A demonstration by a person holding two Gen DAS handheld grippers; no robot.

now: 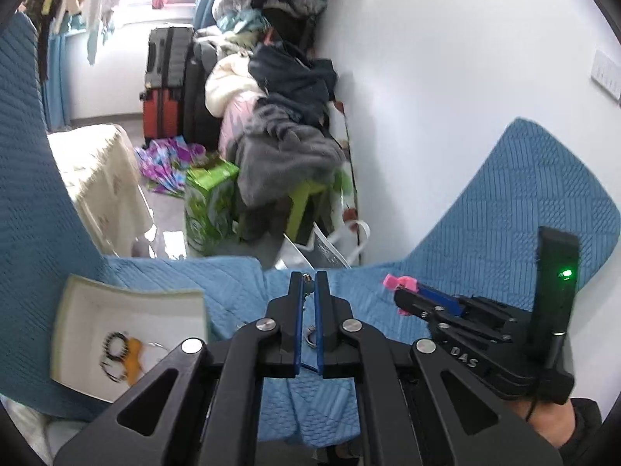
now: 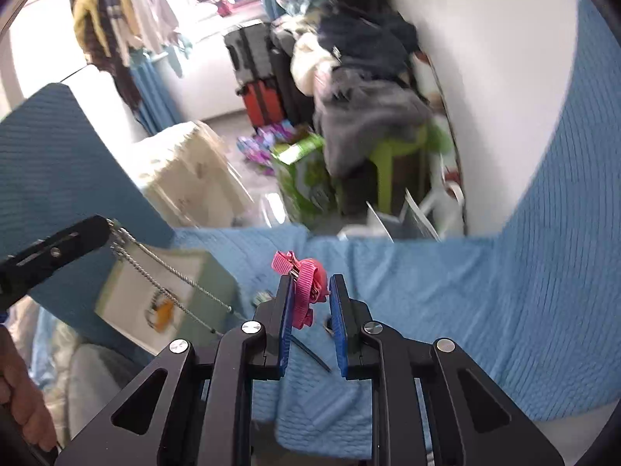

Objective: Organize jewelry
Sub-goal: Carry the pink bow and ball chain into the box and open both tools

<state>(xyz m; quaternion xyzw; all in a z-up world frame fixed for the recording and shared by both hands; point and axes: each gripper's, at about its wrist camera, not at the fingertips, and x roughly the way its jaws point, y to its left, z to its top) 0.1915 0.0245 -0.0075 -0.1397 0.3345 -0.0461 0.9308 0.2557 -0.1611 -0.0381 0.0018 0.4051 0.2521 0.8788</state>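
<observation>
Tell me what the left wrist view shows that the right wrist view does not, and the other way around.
Only the left wrist view shows the green light on the right gripper's black upright part.

Only the right wrist view shows the silver chain hanging in a long loop from the left gripper, and the pink bow clip up close between the right gripper fingers.

Both show the white box with jewelry inside, the blue quilted cover, the suitcases and the pile of clothes.

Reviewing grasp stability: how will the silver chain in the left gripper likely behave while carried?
Likely floppy: the silver chain hangs slack in loops from the left gripper. Probably prone to swinging and snagging, since its loose end trails toward the white box. Seems light.
</observation>
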